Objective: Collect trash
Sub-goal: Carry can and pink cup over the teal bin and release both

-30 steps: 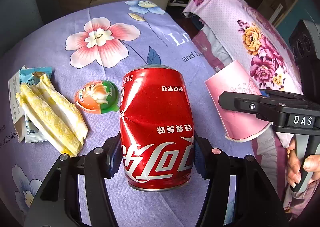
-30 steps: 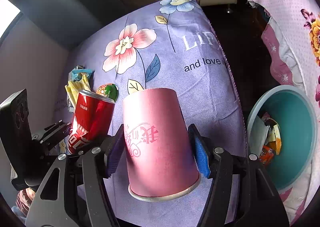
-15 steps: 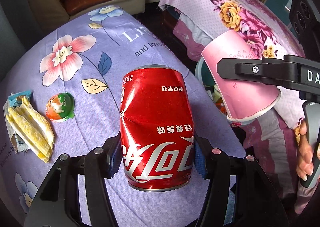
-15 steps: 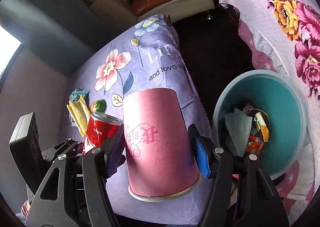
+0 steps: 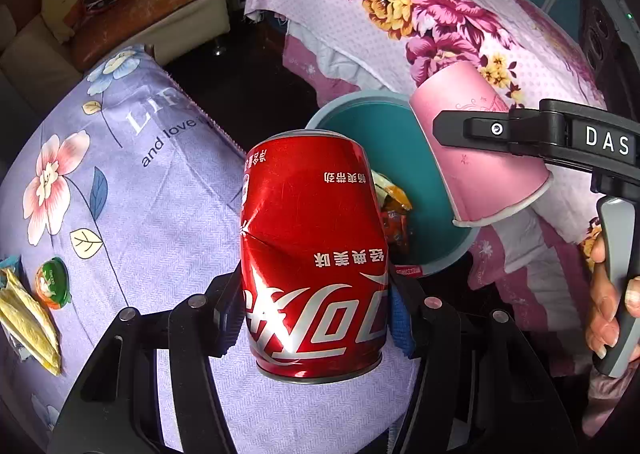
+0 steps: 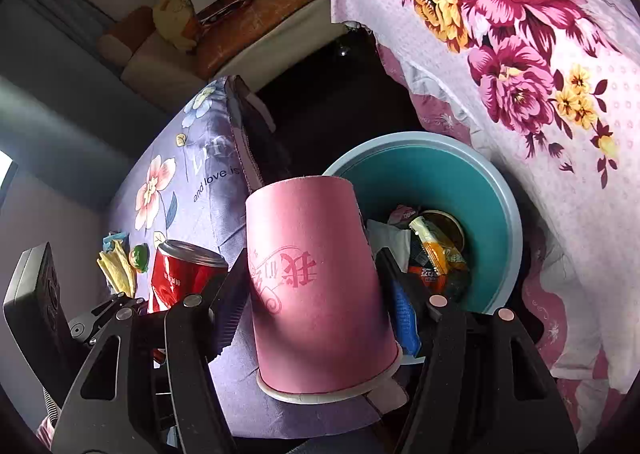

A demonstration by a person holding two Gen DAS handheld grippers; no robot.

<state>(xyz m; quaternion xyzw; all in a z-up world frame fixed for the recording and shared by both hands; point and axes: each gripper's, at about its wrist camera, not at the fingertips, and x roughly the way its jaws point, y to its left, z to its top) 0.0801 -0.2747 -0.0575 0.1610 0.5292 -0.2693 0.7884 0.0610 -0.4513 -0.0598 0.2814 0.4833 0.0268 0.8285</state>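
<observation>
Floral tablecloth [image 5: 132, 214], bin [image 6: 500, 190] beside it. Dented can [image 5: 314, 254] is clamped in left gripper [image 5: 316, 310], paper cup [image 6: 316, 286] in right gripper [image 6: 316, 294], both carried for dropping into it.

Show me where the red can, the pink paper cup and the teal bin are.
red can [image 5: 316, 254], left wrist view, on the dented middle of its side.
pink paper cup [image 6: 316, 282], right wrist view, on its printed side wall.
teal bin [image 6: 448, 178], right wrist view, on its bare inner wall.
</observation>
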